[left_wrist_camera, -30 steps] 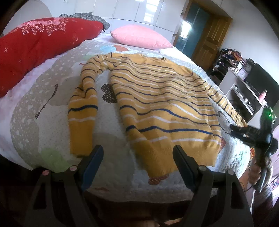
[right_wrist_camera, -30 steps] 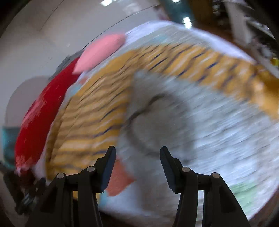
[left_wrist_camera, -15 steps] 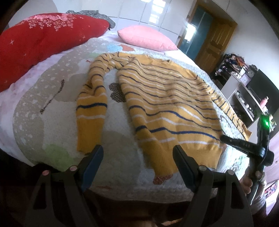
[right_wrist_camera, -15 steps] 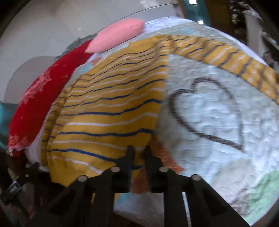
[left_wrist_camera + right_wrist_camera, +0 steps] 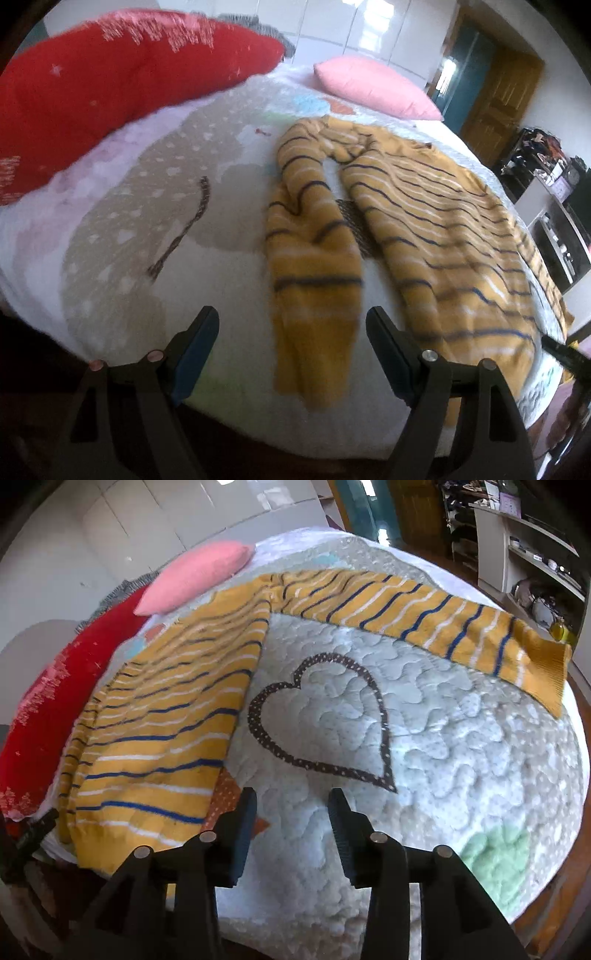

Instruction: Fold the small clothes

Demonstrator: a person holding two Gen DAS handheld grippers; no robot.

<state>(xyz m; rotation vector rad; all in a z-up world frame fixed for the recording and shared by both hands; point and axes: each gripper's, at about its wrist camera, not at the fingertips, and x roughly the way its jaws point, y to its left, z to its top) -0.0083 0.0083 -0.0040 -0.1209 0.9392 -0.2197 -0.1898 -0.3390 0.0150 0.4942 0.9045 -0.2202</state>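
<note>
Fingers of the left gripper (image 5: 291, 350) are standing wide apart and gripping nothing, hovering just short of the cuff end of the near sleeve (image 5: 314, 280). Those of the right gripper (image 5: 291, 825) are also parted, more narrowly, pinching nothing and pointing at bare quilt (image 5: 424, 775) beside the hem corner. Outward from both, the yellow striped sweater (image 5: 439, 229) is lying spread across the bed, its other sleeve (image 5: 424, 616) reaching toward the far edge near a pink pillow (image 5: 195, 576) and red bolster (image 5: 122, 81). Judging ahead, the thick loose knit is inviting trouble: a shallow bite could be catching only one layer, dragging the body askew, or snagging quilt along with the cuff.
</note>
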